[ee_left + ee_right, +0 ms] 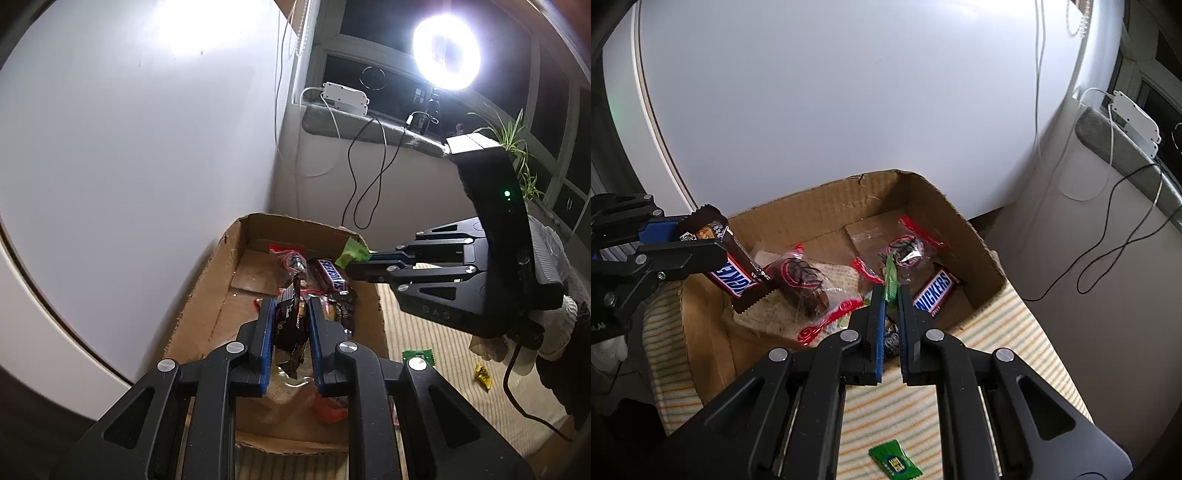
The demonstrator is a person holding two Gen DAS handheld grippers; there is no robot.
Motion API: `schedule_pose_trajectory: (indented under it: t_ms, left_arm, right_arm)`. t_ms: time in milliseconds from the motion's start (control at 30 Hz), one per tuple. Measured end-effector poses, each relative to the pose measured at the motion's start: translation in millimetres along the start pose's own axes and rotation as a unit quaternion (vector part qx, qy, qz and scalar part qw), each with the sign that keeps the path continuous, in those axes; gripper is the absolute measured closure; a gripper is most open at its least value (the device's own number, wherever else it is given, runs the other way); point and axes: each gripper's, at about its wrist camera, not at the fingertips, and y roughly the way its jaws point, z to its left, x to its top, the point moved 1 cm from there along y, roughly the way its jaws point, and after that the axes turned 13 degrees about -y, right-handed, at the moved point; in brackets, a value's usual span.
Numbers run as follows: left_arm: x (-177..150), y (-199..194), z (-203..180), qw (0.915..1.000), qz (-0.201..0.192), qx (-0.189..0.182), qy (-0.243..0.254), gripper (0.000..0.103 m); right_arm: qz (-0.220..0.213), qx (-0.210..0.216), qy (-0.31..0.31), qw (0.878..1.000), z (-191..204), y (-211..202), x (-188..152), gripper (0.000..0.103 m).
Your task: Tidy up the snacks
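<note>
An open cardboard box holds several snacks: a Snickers bar and red-trimmed clear packs of dark cake. My left gripper is shut on a brown Snickers bar and holds it above the box; it also shows in the right wrist view with the bar hanging from it. My right gripper is shut on a thin green packet over the box's near side; in the left wrist view it holds the green packet at the box's right wall.
The box stands on a striped cloth against a white wall. A green packet and a yellow sweet lie on the cloth. A bright lamp, cables and a plant are at the window sill.
</note>
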Motion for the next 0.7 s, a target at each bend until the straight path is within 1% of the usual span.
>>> schedule_pose_trajectory:
  t_ms: [200,267,300,333,367,400,433,500,567,633,700]
  left_arm:
    - [2,2,2,1.0,-0.003,0.007,-0.003,0.087]
    - [3,2,2,0.9999,-0.004,0.009,-0.003,0.085]
    - [3,2,2,0.9999,-0.005,0.01,-0.003,0.081]
    - [3,2,3,0.9999,-0.005,0.01,-0.003,0.078]
    - [4,2,3,0.9999,-0.007,0.012,-0.003,0.072]
    - [5,1,3,0.9998,-0.009,0.015,-0.003,0.066]
    - [5,0,3,0.9998,-0.011,0.016,-0.003,0.064]
    - [6,-2,3,0.9998,-0.013,0.016,-0.004,0.06]
    - [6,-4,2,0.9997,-0.014,0.017,-0.004,0.058]
    - [5,-6,1,0.9997,-0.015,0.016,-0.003,0.057]
    - [3,-9,-1,0.9997,-0.016,0.017,-0.001,0.057]
  right_arm:
    - [0.004,0.0,-0.011,1.0,4,9,5,0.097]
    - [0.006,0.003,-0.013,1.0,5,10,5,0.091]
    - [0.008,0.002,-0.015,1.0,5,11,5,0.083]
    - [0.009,0.001,-0.017,1.0,6,10,5,0.071]
    - [0.008,-0.002,-0.019,1.0,7,10,6,0.063]
    - [0.006,-0.005,-0.022,1.0,7,8,6,0.051]
    - [0.003,-0.007,-0.024,1.0,8,7,6,0.045]
    - [0.001,-0.009,-0.028,1.0,9,4,6,0.043]
    - [0.002,-0.014,-0.03,0.999,9,2,6,0.039]
    - [0.001,-0.021,-0.031,0.999,8,-1,5,0.032]
    - [0.0,-0.026,-0.029,0.999,7,-5,4,0.03]
